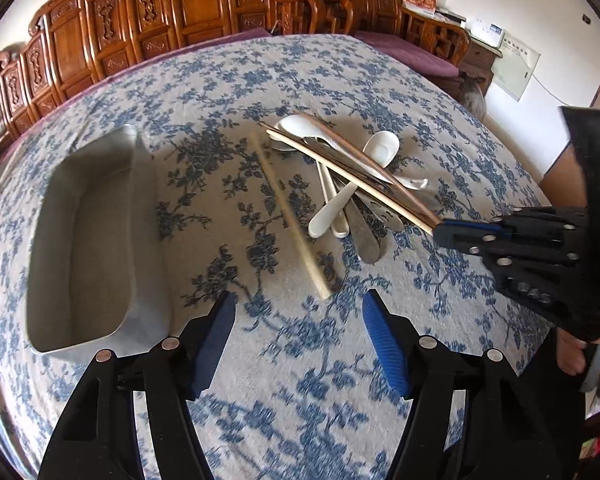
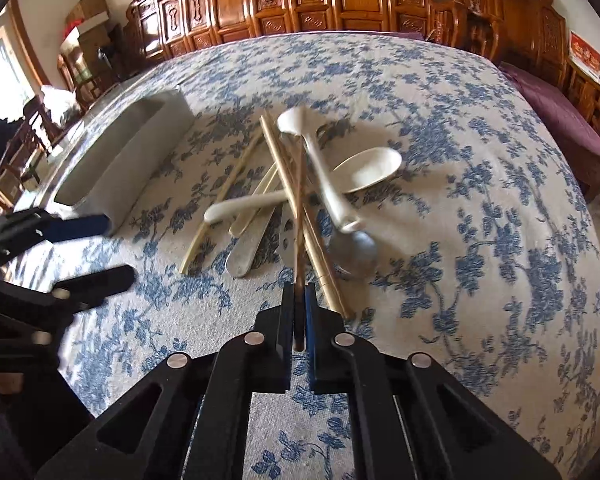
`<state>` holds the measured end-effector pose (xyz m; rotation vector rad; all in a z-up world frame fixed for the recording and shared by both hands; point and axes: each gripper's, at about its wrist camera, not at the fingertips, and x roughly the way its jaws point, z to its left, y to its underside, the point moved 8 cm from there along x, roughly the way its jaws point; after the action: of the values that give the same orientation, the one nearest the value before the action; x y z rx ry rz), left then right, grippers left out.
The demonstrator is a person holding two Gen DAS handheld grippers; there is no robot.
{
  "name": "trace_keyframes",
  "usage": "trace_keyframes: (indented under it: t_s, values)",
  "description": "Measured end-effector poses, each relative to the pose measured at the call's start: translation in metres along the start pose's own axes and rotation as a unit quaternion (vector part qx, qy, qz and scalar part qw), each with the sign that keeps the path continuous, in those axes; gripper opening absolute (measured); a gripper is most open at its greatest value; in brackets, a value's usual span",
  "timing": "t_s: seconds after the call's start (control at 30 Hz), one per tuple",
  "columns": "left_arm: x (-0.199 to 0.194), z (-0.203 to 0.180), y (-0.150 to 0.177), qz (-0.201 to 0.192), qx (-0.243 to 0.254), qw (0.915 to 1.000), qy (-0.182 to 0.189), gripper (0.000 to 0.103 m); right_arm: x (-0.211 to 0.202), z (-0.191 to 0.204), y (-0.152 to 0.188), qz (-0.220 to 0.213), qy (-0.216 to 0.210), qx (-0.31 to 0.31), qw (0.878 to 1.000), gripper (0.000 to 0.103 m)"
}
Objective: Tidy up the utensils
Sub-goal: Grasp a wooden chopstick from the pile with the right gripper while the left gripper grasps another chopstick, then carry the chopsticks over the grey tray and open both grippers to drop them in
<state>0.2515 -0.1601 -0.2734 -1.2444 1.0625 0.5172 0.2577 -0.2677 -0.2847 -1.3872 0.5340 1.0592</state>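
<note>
A pile of utensils (image 1: 352, 176) lies mid-table: white ceramic spoons (image 2: 368, 170), metal spoons (image 2: 354, 250) and several chopsticks. One pale chopstick (image 1: 288, 216) lies apart, to the left of the pile. My right gripper (image 2: 299, 300) is shut on the near end of a dark brown chopstick (image 2: 299, 216), which still rests across the pile; this gripper also shows in the left wrist view (image 1: 440, 232). My left gripper (image 1: 298, 312) is open and empty, hovering above the cloth near the loose chopstick. A grey metal tray (image 1: 80, 240) stands empty at the left.
The table has a blue floral cloth (image 1: 260, 80). Carved wooden chairs (image 1: 112, 24) line the far side. A purple-cushioned bench (image 1: 404, 50) stands at the far right. The tray also shows in the right wrist view (image 2: 120, 156), with my left gripper (image 2: 96, 248) beside it.
</note>
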Motion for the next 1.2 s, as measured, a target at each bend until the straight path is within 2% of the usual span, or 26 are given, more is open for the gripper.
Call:
trace_keyframes:
  t_s: [0.17,0.33,0.43,0.53,0.6,0.63,0.67,0.8,1.2]
  values:
    - [0.022,-0.007,-0.007,0.02,-0.017,0.9996,0.012,0.056,-0.018,0.0,-0.009,-0.022,0.004,-0.01,1.0,0.006]
    - [0.038,-0.002,-0.009,0.027,-0.025,0.9992,-0.017,0.052,-0.033,-0.003,-0.019,-0.042,0.001,-0.007,0.999,0.006]
    - [0.046,0.002,-0.01,0.036,-0.031,0.9985,-0.027,0.04,-0.036,-0.005,-0.021,-0.045,-0.001,-0.005,0.999,0.006]
    - [0.049,0.007,-0.015,0.032,-0.03,0.9983,-0.039,0.038,-0.037,-0.005,-0.021,-0.046,0.0,-0.004,0.999,0.006]
    - [0.048,0.008,-0.016,0.034,-0.026,0.9981,-0.045,0.027,-0.037,-0.003,-0.021,-0.046,0.002,-0.007,0.999,0.006]
    - [0.048,0.01,-0.017,0.035,-0.028,0.998,-0.045,0.013,-0.037,-0.002,-0.02,-0.046,0.002,-0.009,0.999,0.006]
    - [0.047,0.011,-0.017,0.037,-0.031,0.9978,-0.045,0.005,-0.037,-0.001,-0.019,-0.046,0.002,-0.01,0.999,0.006]
    - [0.038,0.026,-0.011,0.032,-0.049,0.9973,-0.044,0.004,-0.034,0.005,-0.017,-0.042,0.002,-0.013,0.999,0.006]
    - [-0.026,0.068,-0.02,-0.033,-0.069,0.9961,-0.046,0.004,-0.028,0.044,-0.021,-0.043,0.007,-0.04,0.998,0.006]
